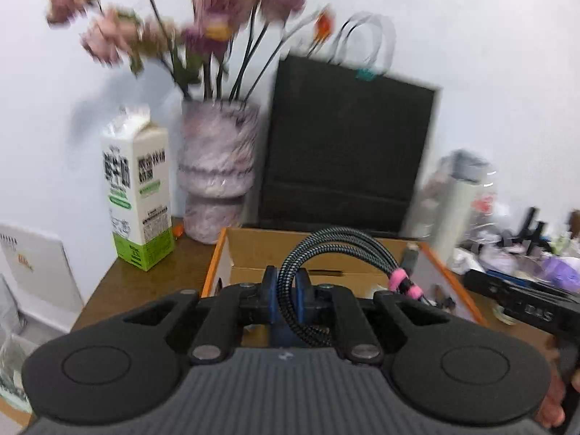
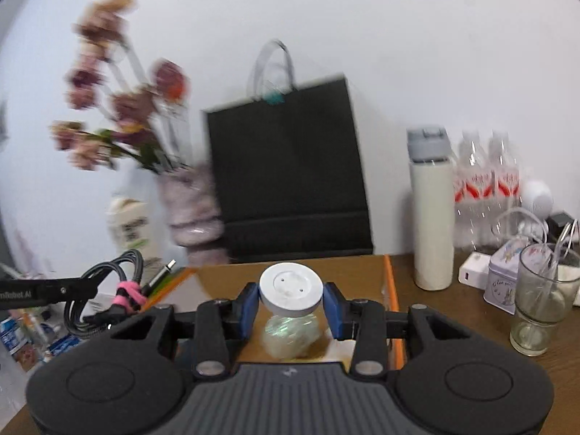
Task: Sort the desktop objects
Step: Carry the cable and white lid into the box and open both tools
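Note:
My left gripper [image 1: 287, 282] is shut on a coiled braided black cable [image 1: 337, 253] bound with a pink tie, held above the open cardboard box [image 1: 250, 250] with orange edges. The cable also shows in the right wrist view [image 2: 108, 290], at the left. My right gripper [image 2: 291, 302] is shut on the white lid of a small clear jar [image 2: 290, 290], held over the same box [image 2: 389, 290]. The jar's glass body hangs below the fingers.
A milk carton [image 1: 139, 188], a pink vase of flowers [image 1: 215, 174] and a black paper bag [image 1: 344, 145] stand behind the box. A white bottle [image 2: 433, 217], water bottles [image 2: 485, 188], a small tin [image 2: 504, 279] and a glass [image 2: 543, 304] stand right.

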The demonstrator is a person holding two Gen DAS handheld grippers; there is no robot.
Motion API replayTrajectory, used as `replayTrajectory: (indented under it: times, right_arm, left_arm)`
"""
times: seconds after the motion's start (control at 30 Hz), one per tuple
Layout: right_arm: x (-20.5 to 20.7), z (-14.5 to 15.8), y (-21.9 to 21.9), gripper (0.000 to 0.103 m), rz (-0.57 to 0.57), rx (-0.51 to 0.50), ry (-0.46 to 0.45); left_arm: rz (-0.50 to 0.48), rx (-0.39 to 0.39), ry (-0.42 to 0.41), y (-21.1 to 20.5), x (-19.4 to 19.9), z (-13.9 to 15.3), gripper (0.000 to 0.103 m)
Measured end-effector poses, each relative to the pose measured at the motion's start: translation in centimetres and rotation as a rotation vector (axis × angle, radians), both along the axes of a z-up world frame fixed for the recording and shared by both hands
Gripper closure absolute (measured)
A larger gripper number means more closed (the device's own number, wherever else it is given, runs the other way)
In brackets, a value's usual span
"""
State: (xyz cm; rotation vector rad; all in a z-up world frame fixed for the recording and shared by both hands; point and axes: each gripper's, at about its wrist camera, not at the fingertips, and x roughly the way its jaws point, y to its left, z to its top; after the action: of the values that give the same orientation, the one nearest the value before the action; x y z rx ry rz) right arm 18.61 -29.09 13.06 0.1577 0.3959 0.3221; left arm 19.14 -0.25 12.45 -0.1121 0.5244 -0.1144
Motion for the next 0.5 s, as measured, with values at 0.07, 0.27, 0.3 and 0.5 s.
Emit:
replayTrajectory:
  times: [0.07, 0.27, 0.3, 0.5]
  right_arm:
    - [2.9, -0.4, 0.8, 0.065, -0.026, -0.021, 0.045]
    - [12.4, -2.2, 4.3, 0.065, -0.063, -0.220, 0.195]
    - [13.6, -2.7, 4.7, 0.065, -0.074, -0.253, 0.230]
    - [17.7, -5.7, 6.7, 0.065, -0.081, -0.449, 0.323]
  left_arm:
    - [0.040, 0.010, 0.066, 0.2, 4.4, -1.2, 0.092]
    - [0.104, 0.097, 0.252, 0.5, 13.6, -5.5, 0.091]
    - [0.114, 0.113, 0.268, 0.6, 14.4, -6.1, 0.091]
    - [0.091, 0.163, 0.312, -0.1, 15.0, -8.2, 0.086]
